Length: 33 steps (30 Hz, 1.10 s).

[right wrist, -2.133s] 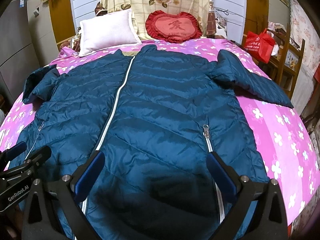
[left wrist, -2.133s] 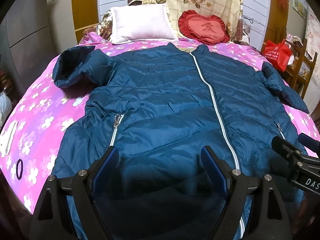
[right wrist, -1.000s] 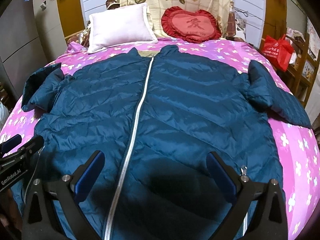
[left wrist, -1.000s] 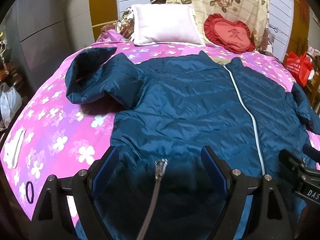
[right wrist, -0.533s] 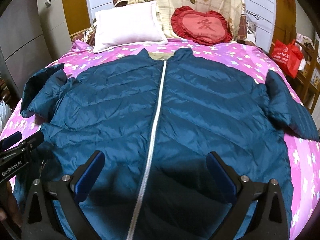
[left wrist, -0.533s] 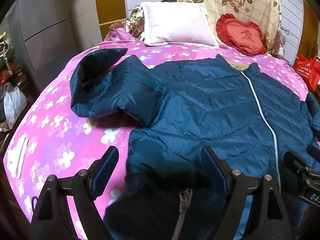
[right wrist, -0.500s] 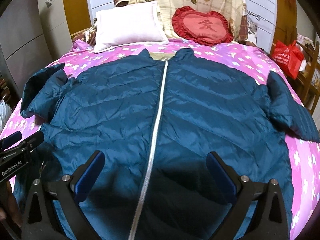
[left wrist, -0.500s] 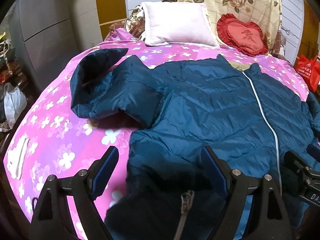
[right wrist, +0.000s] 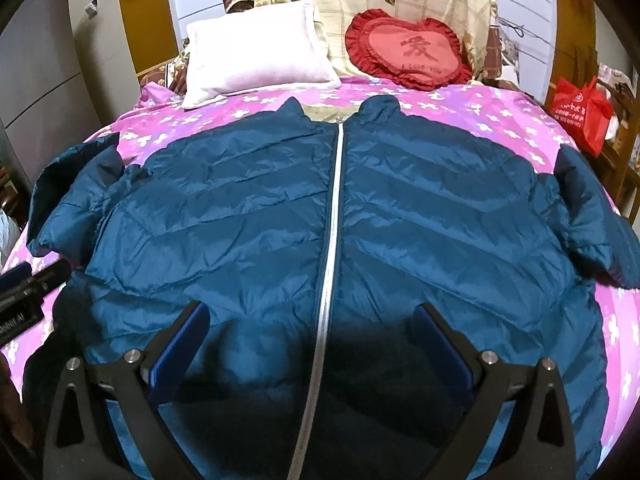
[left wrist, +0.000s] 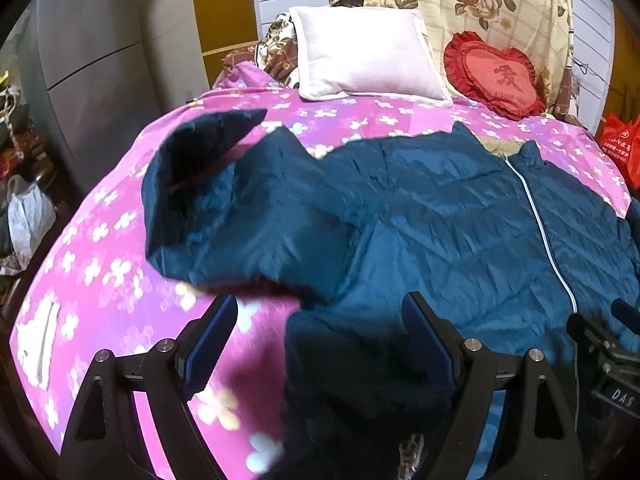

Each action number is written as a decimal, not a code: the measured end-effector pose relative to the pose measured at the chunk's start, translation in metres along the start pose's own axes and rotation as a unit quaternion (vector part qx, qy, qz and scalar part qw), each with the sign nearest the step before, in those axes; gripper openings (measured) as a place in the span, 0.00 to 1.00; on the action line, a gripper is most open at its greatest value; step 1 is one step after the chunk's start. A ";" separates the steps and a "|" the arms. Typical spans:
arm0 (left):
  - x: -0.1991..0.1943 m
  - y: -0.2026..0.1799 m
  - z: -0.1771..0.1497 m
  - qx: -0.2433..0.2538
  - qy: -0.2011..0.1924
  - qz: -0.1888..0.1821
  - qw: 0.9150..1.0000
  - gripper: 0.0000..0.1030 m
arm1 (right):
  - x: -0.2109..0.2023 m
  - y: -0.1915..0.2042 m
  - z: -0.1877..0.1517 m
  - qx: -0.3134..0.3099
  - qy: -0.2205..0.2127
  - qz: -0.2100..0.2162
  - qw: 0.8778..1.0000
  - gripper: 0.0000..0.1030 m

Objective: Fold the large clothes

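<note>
A large dark-blue puffer jacket lies front-up on the pink flowered bed, zipped with a white zipper. Its left sleeve is bunched and folded back beside the body; its right sleeve hangs toward the bed's right edge. My left gripper is open and empty, hovering over the jacket's left side edge just below the sleeve. My right gripper is open and empty above the zipper at the lower middle of the jacket. The left gripper's tip also shows in the right wrist view.
A pale pillow and a red heart cushion lie at the head of the bed. A red bag stands to the right. Grey cabinets and a white bag stand to the left.
Both grippers have shifted left and forward over the jacket. The left one went from the hem to the left side edge near the sleeve; the right one from the right pocket to the zipper.
</note>
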<state>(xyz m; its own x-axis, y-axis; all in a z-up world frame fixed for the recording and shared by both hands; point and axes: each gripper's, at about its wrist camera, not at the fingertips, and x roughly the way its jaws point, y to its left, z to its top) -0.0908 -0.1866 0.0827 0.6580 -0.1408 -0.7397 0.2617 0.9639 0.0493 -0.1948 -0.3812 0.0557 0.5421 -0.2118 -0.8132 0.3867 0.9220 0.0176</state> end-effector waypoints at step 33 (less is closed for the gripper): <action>0.138 0.099 0.133 0.033 0.054 0.131 0.989 0.53 | 0.015 0.017 -0.010 -0.031 0.028 0.045 0.998 1.00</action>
<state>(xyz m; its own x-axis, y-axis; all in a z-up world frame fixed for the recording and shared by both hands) 0.1193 -0.1408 0.0750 0.6305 0.1415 -0.7632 0.1391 0.9467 0.2904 -0.1876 -0.3657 0.0383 0.5286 -0.1105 -0.8417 0.2909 0.9550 0.0573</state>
